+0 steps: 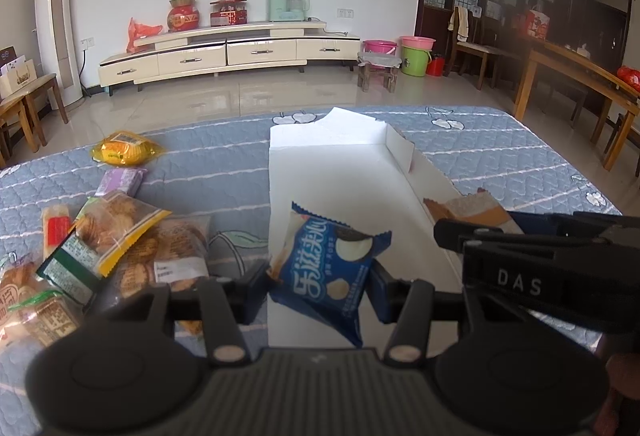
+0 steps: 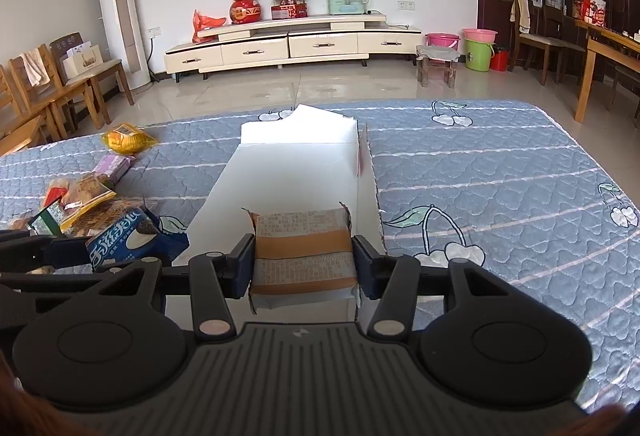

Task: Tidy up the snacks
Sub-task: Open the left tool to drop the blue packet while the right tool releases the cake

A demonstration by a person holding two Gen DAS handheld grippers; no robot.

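Observation:
My left gripper (image 1: 318, 286) is shut on a blue cookie packet (image 1: 328, 268) and holds it over the near end of a white open box (image 1: 340, 172). My right gripper (image 2: 304, 264) is shut on a brown-and-grey snack packet (image 2: 304, 252), also over the near end of the white box (image 2: 296, 172). The brown packet shows at the right in the left wrist view (image 1: 472, 210), and the blue packet shows at the left in the right wrist view (image 2: 128, 238). A pile of biscuit bags (image 1: 120, 244) lies left of the box.
A yellow bag (image 1: 124, 148) and a purple packet (image 1: 122, 180) lie on the blue quilted cover (image 2: 500, 172) further left. The cover's far edge drops to a tiled floor. The right gripper's body (image 1: 540, 268) is close at the right of the left one.

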